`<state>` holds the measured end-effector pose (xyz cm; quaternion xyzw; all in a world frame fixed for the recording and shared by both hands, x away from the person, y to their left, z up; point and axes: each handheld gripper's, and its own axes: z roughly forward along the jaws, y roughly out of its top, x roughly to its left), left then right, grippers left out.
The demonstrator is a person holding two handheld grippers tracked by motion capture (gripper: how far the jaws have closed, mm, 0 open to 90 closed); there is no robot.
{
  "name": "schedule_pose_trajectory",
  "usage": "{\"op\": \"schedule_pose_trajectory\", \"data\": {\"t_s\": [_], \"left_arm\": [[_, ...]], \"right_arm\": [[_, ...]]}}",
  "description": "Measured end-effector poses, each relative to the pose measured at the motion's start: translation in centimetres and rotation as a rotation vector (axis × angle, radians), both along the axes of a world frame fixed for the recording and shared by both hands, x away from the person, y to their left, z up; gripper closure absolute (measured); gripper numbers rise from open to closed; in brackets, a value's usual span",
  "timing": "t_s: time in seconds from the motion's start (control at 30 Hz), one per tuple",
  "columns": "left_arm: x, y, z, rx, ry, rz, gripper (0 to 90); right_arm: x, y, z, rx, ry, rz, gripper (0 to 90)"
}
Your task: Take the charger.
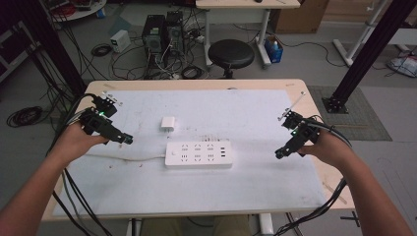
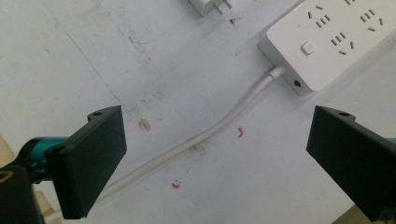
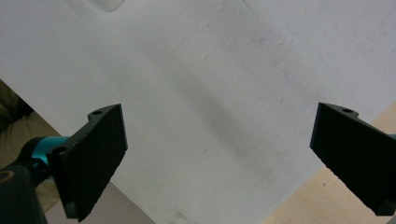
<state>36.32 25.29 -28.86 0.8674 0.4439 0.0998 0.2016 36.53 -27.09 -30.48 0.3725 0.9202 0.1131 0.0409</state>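
A white power strip [image 1: 198, 155] is seen lying flat near the middle of the desk [image 1: 305, 93], on a white mat [image 1: 255, 182] that covers most of the desktop. Its white cord [image 1: 125, 158] is run off to the left along the mat. A small white plug adapter [image 1: 168, 123] is laid just beyond the strip, apart from it, with its prongs shown in the left gripper view [image 2: 210, 5].

The left gripper [image 1: 127, 139] is held above the mat to the left of the strip, pointed toward it; its jaws are spread wide with nothing between them. In the left gripper view the cord [image 2: 205, 135] is framed between the two black jaws, and the strip's switch end [image 2: 327, 42] is seen at upper right.

The right gripper [image 1: 280, 154] is held well to the right of the strip, also aimed inward. Its jaws are likewise spread and empty, with bare mat [image 3: 210, 93] and a corner of wooden desk [image 3: 322, 196] beneath them.

Behind the desk, a black stool [image 1: 231, 53] and two computer towers [image 1: 162, 34] are seen on the floor.
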Motion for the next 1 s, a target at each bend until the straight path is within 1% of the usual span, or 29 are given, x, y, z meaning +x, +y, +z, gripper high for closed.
{"op": "schedule_pose_trajectory", "data": {"t_s": [0.1,0.2,0.3,0.4,0.5,0.63,0.7,0.73,0.83,0.87,0.93,0.97,1.0], "left_arm": [[0.1,-0.1,0.2,-0.011,-0.004,0.007,4.8],[0.4,-0.4,0.2,-0.020,-0.010,0.023,4.8],[0.6,-0.8,0.3,-0.034,-0.015,0.033,4.8],[0.9,-1.4,0.5,-0.043,-0.013,0.058,4.8],[1.5,-2.2,0.5,-0.043,0.016,0.069,4.8],[2.2,-3.1,0.3,-0.044,0.023,0.077,4.8],[3.0,-4.1,0.2,-0.046,0.033,0.085,4.8],[3.0,-4.1,0.2,-0.046,0.033,0.085,4.8],[4.1,-4.8,0.2,-0.062,0.038,0.122,4.8],[4.5,-5.0,0.3,-0.073,0.038,0.144,4.8],[5.1,-5.2,0.3,-0.082,0.041,0.173,4.8],[5.1,-5.2,0.3,-0.082,0.041,0.173,4.8],[5.9,-5.5,0.1,-0.086,0.057,0.202,4.8]], "right_arm": [[0.0,-0.1,0.0,0.003,-0.006,0.005,3.3],[0.1,-0.3,0.0,0.011,-0.024,-0.005,3.3],[0.1,-0.4,-0.1,0.013,-0.028,-0.004,3.3],[0.1,-0.5,-0.3,0.015,-0.030,-0.002,3.3],[0.0,-0.5,-0.3,0.024,-0.036,-0.002,3.3],[0.0,-0.4,-0.5,0.017,-0.031,0.005,3.3],[0.1,-0.3,-0.5,0.016,-0.027,0.004,3.3],[0.1,-0.3,-0.5,0.016,-0.027,0.004,3.3],[0.2,-0.2,-0.6,0.015,-0.024,0.004,3.3],[0.2,-0.2,-0.6,0.014,-0.021,0.005,3.3],[0.3,-0.2,-0.7,0.013,-0.019,0.007,3.3],[0.3,-0.2,-0.7,0.013,-0.019,0.007,3.3],[0.3,-0.2,-0.7,0.012,-0.017,0.006,3.3]]}}
